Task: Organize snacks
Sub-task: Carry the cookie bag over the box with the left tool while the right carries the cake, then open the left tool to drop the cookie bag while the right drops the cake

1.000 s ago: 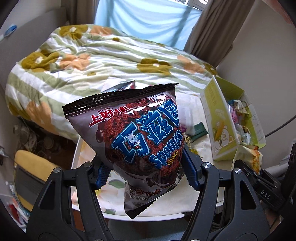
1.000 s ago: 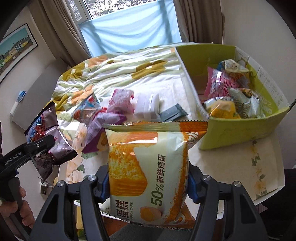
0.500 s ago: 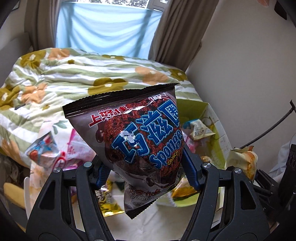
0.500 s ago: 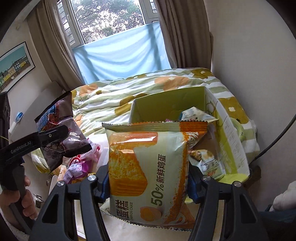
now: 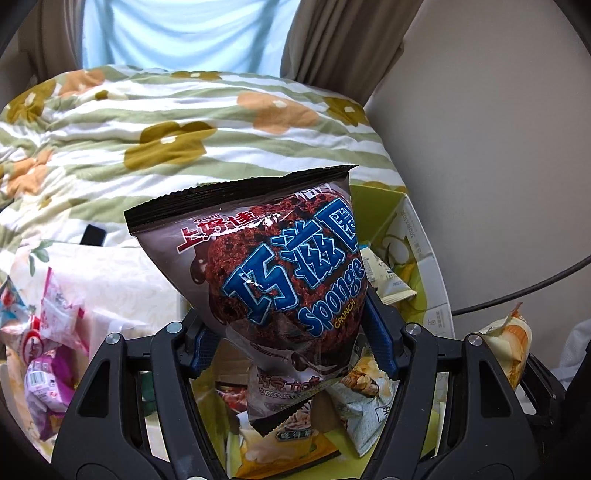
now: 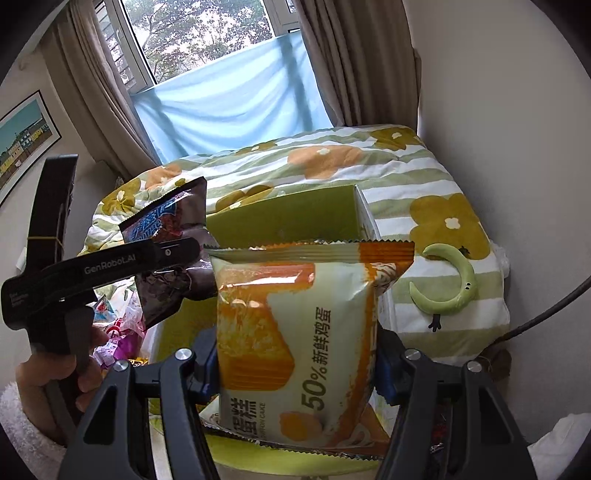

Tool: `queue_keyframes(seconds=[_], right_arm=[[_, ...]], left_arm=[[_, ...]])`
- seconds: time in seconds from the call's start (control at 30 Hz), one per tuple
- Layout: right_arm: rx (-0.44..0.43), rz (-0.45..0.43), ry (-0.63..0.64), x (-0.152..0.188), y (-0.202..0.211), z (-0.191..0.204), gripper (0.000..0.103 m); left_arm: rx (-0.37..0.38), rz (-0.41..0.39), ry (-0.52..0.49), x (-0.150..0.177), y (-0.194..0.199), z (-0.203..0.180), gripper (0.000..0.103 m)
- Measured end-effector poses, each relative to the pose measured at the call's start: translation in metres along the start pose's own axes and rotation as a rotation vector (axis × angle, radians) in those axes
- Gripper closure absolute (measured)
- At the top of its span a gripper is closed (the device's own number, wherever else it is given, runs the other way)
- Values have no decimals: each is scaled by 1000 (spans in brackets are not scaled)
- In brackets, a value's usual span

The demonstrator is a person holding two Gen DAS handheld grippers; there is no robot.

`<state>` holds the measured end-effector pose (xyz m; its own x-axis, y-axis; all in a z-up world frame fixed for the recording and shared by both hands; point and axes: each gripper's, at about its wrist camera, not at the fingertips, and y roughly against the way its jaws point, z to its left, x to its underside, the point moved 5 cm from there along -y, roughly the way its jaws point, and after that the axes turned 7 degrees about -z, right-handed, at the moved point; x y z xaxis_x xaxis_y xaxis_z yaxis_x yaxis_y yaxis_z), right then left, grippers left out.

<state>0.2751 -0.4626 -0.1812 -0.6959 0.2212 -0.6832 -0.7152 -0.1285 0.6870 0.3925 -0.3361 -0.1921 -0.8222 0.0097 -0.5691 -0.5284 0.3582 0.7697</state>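
With several packets already lying in the green box (image 5: pixel 388 206), the left gripper (image 5: pixel 291 343) grasps a chocolate snack bag (image 5: pixel 273 273) and the right gripper (image 6: pixel 295 363) an orange cake packet (image 6: pixel 295 332) above it, while loose snacks (image 5: pixel 51 332) wait beside it.

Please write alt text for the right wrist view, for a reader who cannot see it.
The right claw grips an orange and white cake packet above a green box. At left, the left claw, held by a hand, grips a brown snack bag. Behind lie a floral quilt and a window.
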Motion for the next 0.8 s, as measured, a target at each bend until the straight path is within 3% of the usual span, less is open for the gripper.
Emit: queue_keyframes(seconds=[0.07,0.13,0.2,0.57,0.8], right_arm=[[-5,17,-11,1,-5,-7,43],[-9,29,-25,3,-9,-13,43],[-9,37,-38,5,-10,-16,43],[-6,40,-67,8,-5,-24,43],[-34,78,-19,-3,-28,-13,43]], left_arm=[[-8,15,13,-2,-13,-3,35],[-10,28,14,-2,-18,-2,10],[-17,7,10,-1,-14,-2,1],[-33,-3,-21,34,35,20,1],[-78,-26,-45,51,59,31,1]])
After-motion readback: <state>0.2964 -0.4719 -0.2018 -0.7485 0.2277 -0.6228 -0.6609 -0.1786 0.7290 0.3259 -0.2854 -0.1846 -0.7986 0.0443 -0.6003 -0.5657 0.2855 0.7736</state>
